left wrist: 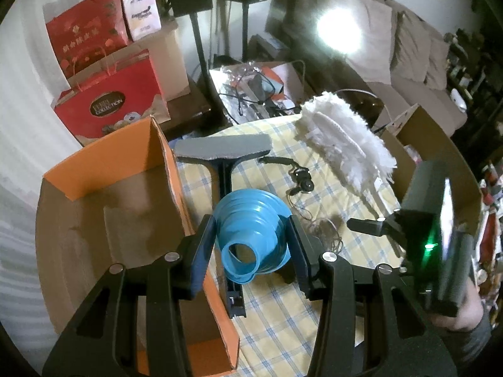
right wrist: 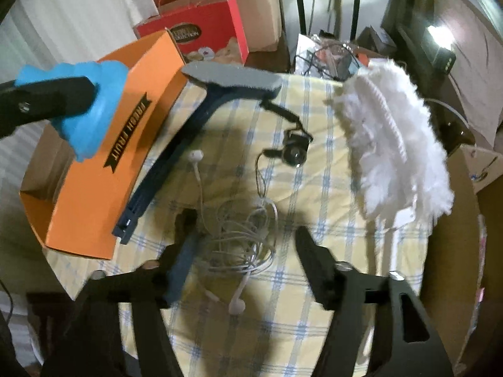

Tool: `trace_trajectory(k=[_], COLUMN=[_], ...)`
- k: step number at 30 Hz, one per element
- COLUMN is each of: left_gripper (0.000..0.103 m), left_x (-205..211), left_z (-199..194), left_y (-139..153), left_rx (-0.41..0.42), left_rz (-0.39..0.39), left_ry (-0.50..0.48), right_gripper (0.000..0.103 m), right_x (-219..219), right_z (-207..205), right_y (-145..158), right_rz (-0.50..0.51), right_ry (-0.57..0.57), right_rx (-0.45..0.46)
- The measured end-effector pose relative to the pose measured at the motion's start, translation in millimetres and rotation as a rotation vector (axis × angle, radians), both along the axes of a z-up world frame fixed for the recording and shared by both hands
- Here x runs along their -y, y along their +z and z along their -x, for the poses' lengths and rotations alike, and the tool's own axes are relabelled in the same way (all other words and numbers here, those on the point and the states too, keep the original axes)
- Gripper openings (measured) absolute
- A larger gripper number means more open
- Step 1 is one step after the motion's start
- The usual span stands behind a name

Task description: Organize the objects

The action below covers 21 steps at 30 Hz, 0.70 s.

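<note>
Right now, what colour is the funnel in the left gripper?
Blue; the funnel shows best in the left wrist view, clamped in the left gripper.

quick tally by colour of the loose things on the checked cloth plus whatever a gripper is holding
Blue: 2, the funnel held in the left gripper and the squeegee
White: 2, the duster and the earphones
Black: 1, the small camera
Total: 5
</note>
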<state>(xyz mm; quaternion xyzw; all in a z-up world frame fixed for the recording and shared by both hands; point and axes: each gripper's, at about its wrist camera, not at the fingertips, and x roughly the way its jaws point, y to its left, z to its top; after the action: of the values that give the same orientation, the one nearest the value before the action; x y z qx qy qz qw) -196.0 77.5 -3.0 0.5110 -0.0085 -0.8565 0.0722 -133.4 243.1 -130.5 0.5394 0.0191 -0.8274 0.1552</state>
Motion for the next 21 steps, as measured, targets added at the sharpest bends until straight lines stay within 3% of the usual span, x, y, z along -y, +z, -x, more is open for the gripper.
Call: trace_trajectory(k=[4,7,9,12,15,21], left_gripper=[0.043,0.043,0.043,0.043,0.043,0.043], left_x=[2.3,6.3,8.3,10.3,11.0,16.8], left_z=[-0.5,-0.5,-0.4,-1.9,-4.0,-8.7], left_y=[-2.1,-2.4,-2.7,-2.8,-1.7,7.8], left_rx=[0.005,0.004,0.006,0.008,0.006,-0.010], left_rz=[-0.003,-0.010,-0.014,-0.017,-0.025,-0.049], left_ry=[-0.001,0.003,0.006,0.005,0.001,0.003], right_gripper=[0.065,0.051,0.034,0.019,0.011,0.008], right_x=[1.4,6.8,11.4,10.9,7.1,-11.2], right_z=[3.7,3.1,1.2,-1.1,-4.7,-9.4], right_y=[-16.4,-23.5,-26.8,-27.8,-22.7,17.3], right_rz=[0.032,0.034,0.005,-0.014,-0.042,-0.034], right_ry=[-0.002,0.018,0.037,0.048,0.049,-0.002], right_rx=[0.037,0.052,0.049,0.042,0.015,-0.102])
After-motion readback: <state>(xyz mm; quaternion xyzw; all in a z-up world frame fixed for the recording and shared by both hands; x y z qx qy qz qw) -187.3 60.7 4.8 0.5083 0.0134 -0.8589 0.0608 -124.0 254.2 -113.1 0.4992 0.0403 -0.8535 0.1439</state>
